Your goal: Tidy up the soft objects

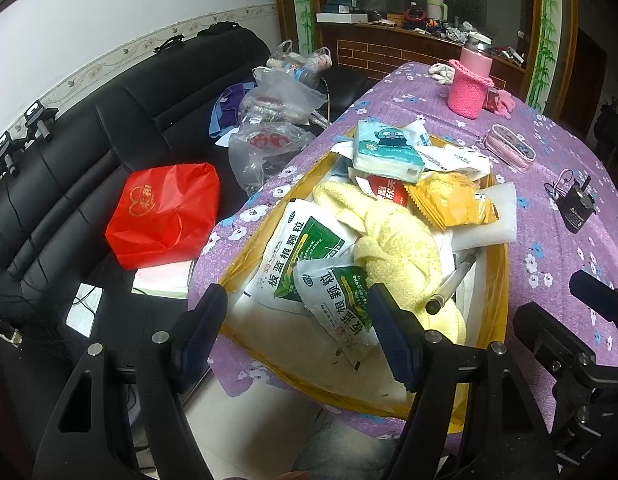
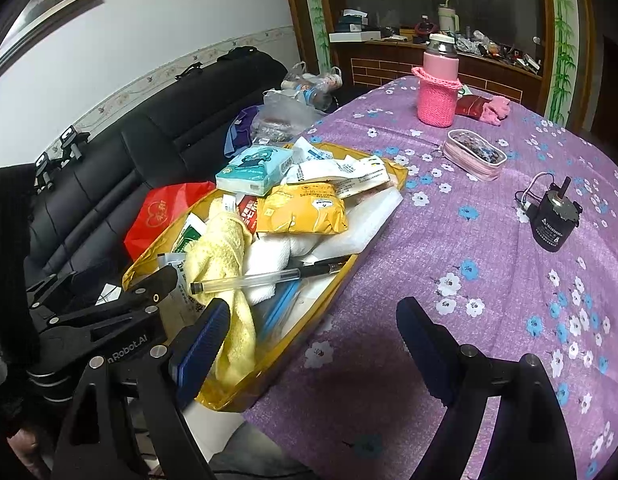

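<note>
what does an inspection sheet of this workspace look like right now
surface: purple floral tablecloth.
job's things: yellow towel, tissue pack and sachets piled in the yellow tray.
clutter: clear pen across the pile; pink bottle, pencil case, black motor.
grippers: left hand-held gripper open over the tray; right hand-held gripper open, empty.
cables: motor's wires.
surroundings: black sofa, red bag.

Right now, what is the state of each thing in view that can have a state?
left hand-held gripper: open, holding nothing
right hand-held gripper: open, holding nothing
yellow towel: crumpled, draped over tray edge
gold tray: heaped full
pen: lying on the pile
pink bottle: upright, capped, in knitted sleeve
pencil case: lying flat, closed or not unclear
</note>
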Tool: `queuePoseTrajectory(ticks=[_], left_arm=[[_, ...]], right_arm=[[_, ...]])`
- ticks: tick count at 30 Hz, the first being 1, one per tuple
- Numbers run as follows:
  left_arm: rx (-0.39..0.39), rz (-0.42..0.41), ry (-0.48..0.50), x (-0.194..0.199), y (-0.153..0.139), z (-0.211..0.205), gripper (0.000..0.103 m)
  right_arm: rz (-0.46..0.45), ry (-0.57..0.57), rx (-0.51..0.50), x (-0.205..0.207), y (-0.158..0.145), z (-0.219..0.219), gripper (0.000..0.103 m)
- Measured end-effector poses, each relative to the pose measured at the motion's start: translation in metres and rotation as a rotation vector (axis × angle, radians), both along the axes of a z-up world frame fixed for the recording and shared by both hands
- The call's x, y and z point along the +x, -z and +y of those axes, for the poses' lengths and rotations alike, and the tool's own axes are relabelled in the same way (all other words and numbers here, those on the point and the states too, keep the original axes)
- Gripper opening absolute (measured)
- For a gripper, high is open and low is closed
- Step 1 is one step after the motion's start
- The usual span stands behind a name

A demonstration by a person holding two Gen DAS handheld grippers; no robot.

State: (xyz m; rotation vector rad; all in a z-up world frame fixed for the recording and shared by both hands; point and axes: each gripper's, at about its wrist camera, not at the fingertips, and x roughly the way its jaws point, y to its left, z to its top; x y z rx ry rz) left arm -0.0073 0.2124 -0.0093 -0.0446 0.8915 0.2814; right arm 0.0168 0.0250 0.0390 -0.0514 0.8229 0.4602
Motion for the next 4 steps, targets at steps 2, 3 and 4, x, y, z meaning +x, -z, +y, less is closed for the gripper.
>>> queuePoseTrajectory(ticks=[2, 3, 4], left_arm=[[0.001, -0.003, 0.006, 0.0000, -0.0002, -0.0005, 0.072], [0.002, -0.012, 0.011, -0.0008, -0.0009, -0.0012, 0.072], [0.004, -0.016, 0.013, -0.0011, -0.0012, -0.0018, 0.072]], right_arm=[[0.000, 0.001, 0.001, 0.0003, 0.0003, 0.0003, 0.086], [0.001, 0.002, 0.001, 0.0006, 0.0007, 0.0005, 0.086], [0.003, 0.001, 0.001, 0.0008, 0.0009, 0.0003, 0.086]])
